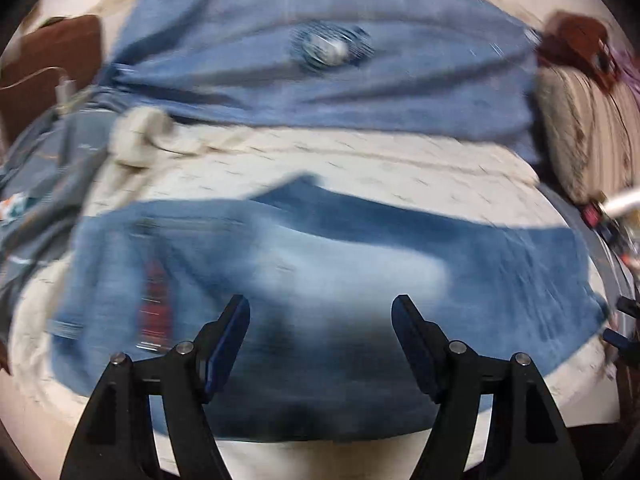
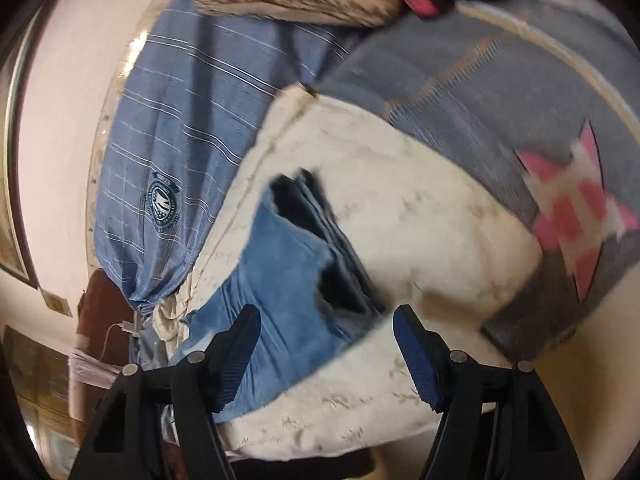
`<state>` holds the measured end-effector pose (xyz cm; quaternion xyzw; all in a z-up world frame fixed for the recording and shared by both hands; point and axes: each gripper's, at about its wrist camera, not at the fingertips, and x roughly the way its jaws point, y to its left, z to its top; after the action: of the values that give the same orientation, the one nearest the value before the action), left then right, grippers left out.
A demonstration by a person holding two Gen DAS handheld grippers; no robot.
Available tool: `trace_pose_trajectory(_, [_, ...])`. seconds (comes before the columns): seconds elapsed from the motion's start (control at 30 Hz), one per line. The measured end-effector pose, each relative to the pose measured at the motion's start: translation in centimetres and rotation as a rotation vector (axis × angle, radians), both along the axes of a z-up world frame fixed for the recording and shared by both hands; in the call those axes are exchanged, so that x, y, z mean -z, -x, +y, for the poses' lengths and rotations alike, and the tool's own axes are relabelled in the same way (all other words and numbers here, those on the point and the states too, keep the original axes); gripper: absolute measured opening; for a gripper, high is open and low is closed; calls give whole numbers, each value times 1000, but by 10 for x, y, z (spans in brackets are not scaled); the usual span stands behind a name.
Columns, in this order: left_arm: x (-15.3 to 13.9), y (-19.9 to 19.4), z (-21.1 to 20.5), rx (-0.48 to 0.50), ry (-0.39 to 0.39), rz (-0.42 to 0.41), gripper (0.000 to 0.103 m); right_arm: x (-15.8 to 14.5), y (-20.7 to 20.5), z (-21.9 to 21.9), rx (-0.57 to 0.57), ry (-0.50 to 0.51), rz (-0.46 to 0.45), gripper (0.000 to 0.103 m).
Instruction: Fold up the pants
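Blue denim pants (image 1: pixel 320 280) lie folded on a cream quilt (image 1: pixel 360 164), spread wide across the left wrist view, with a red label patch near their left end. My left gripper (image 1: pixel 320 320) is open and empty just above their near edge. In the right wrist view the same pants (image 2: pixel 288 272) show as a stacked fold with dark layered edges on the cream quilt (image 2: pixel 420 220). My right gripper (image 2: pixel 326 332) is open and empty above the pants' corner.
A blue striped cloth (image 2: pixel 180 140) with a round emblem drapes beyond the quilt; it also shows in the left wrist view (image 1: pixel 320 40). A grey blanket (image 2: pixel 520 100) with a pink star pattern lies right. A striped pillow (image 1: pixel 588 128) sits at right, brown furniture (image 1: pixel 52 60) at left.
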<state>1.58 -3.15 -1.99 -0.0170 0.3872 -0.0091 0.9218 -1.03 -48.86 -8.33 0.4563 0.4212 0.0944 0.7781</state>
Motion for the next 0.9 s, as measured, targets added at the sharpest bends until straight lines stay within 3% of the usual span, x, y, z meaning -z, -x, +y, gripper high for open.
trace_pose_trajectory(0.17, [19, -13, -46, 101, 39, 76, 74, 10, -12, 14, -27, 29, 42, 72])
trace_pose_trajectory(0.37, [22, -28, -72, 125, 70, 94, 74, 6, -24, 17, -10, 49, 47, 71])
trace_pose_trajectory(0.5, [23, -32, -83, 143, 73, 101, 74, 0, -23, 23, -36, 137, 53, 62])
trace_pose_trajectory(0.6, [41, -43, -93, 136, 13, 169, 74, 4, -24, 23, -41, 158, 61, 61])
trace_pose_trajectory(0.7, [43, -39, -109, 164, -116, 161, 76, -3, -26, 32, -79, 248, 59, 61])
trace_pose_trajectory(0.77, [30, -32, -108, 169, -79, 139, 76, -6, -28, 38, -96, 315, 63, 53])
trace_pose_trajectory(0.8, [21, -26, -106, 168, -67, 95, 76, -7, -27, 38, -93, 347, 70, 40])
trace_pose_trajectory(0.87, [21, -23, -109, 171, -105, 82, 76, -7, -26, 35, -94, 340, 70, 36])
trace_pose_trajectory(0.9, [30, -27, -113, 188, -128, 120, 76, -8, -26, 36, -100, 351, 71, 35])
